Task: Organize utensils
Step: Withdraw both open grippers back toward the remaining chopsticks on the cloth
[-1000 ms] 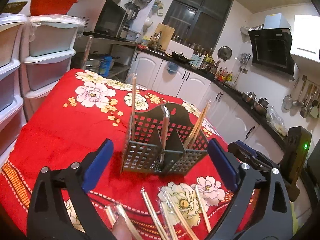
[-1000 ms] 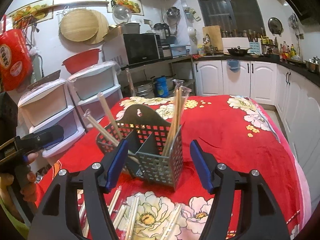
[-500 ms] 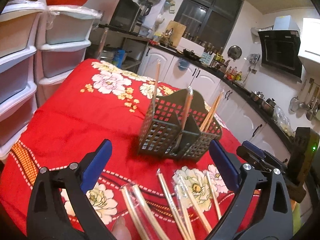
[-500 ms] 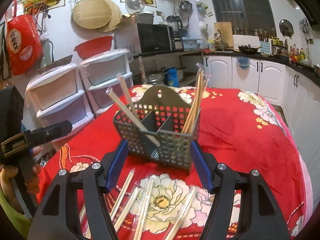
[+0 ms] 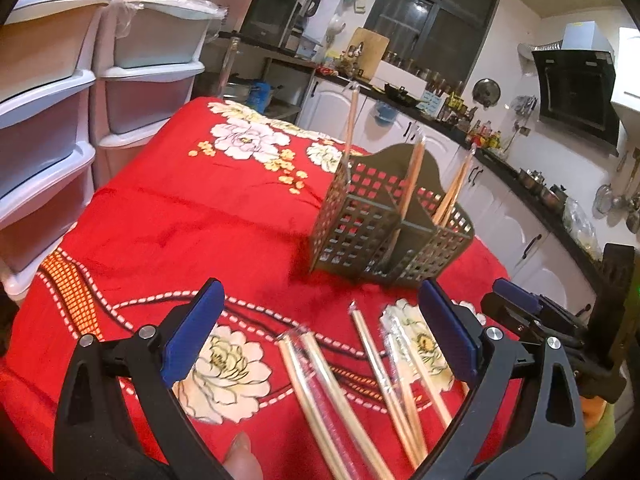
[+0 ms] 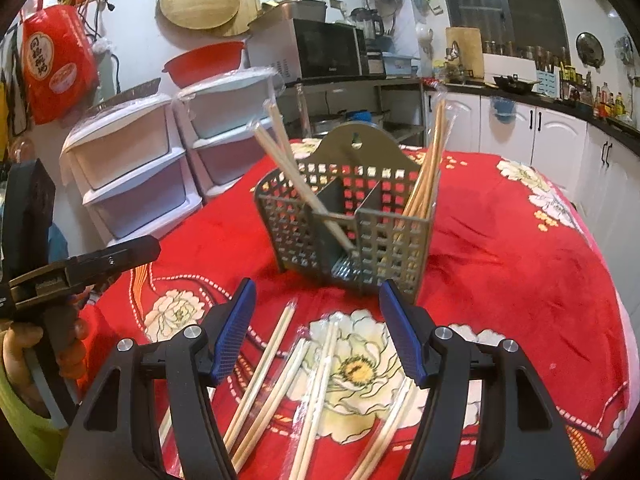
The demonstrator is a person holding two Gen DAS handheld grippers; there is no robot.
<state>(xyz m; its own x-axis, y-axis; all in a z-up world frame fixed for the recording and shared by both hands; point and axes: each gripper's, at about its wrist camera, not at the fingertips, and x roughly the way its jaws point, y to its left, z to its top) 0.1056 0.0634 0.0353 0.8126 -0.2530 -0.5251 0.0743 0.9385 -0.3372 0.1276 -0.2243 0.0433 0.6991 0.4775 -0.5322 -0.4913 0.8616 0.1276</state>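
Observation:
A grey perforated utensil holder [image 5: 390,226] [image 6: 348,222] stands on the red flowered cloth, with plastic-wrapped chopstick pairs [image 6: 428,168] upright in its compartments. Several more wrapped chopstick pairs [image 5: 384,384] [image 6: 304,376] lie loose on the cloth in front of it. My left gripper [image 5: 320,340] is open and empty, low over the loose chopsticks. My right gripper [image 6: 318,328] is open and empty, just short of the holder and above the loose chopsticks. Each gripper shows at the edge of the other's view: the right gripper in the left wrist view [image 5: 532,316] and the left gripper in the right wrist view [image 6: 84,268].
White plastic drawer towers [image 5: 60,120] [image 6: 132,168] stand against the table's left edge. Kitchen counters and white cabinets [image 5: 500,200] run behind and to the right. The red cloth [image 5: 180,216] covers the whole table.
Both grippers have drawn back from the holder and dropped lower. The holder looks farther away and more loose chopsticks show between the fingers. Both grippers stay open.

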